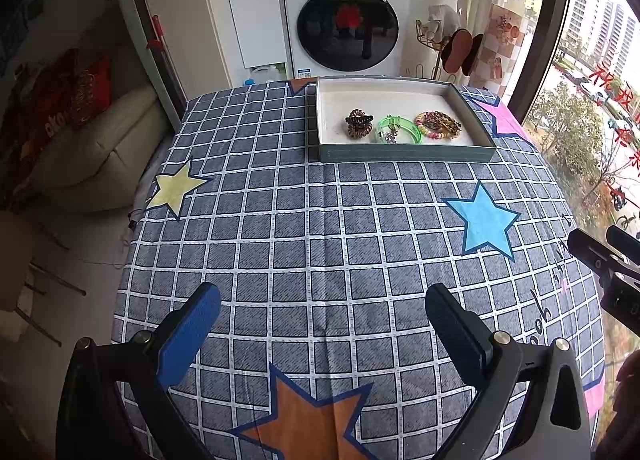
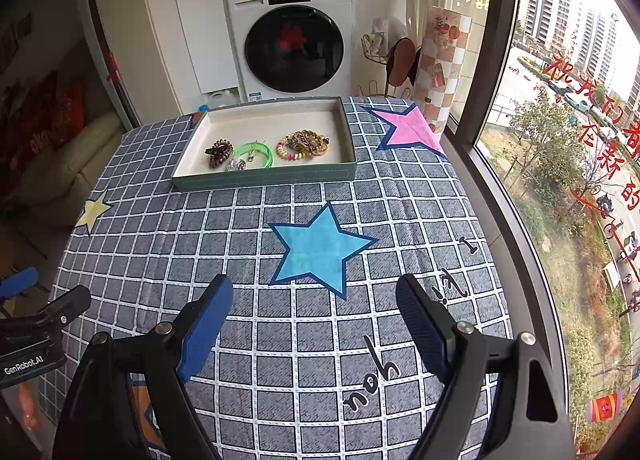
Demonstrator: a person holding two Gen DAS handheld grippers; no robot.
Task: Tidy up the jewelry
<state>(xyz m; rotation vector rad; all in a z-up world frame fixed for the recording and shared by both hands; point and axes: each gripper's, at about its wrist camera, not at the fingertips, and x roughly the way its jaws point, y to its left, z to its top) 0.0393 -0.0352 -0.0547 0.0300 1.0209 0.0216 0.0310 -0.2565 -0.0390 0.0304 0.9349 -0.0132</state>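
Left gripper [image 1: 322, 314] jaws spread wide, empty, right gripper [image 2: 314, 306] same, jewelry tray [image 1: 404, 153] at 12 o'clock, holding bracelets [image 1: 437, 125], hair tie [image 1: 359, 123], checked tablecloth [image 1: 304, 228]

The right gripper [image 2: 314, 320] hangs open over the checked tablecloth [image 2: 280, 340]; a tray [image 2: 264, 176] beyond holds hair ties [image 2: 219, 153] and bracelets [image 2: 302, 145].

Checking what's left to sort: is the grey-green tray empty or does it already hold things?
Not empty. The tray holds a brown spiral hair tie, a green bangle and a beaded bracelet pile.
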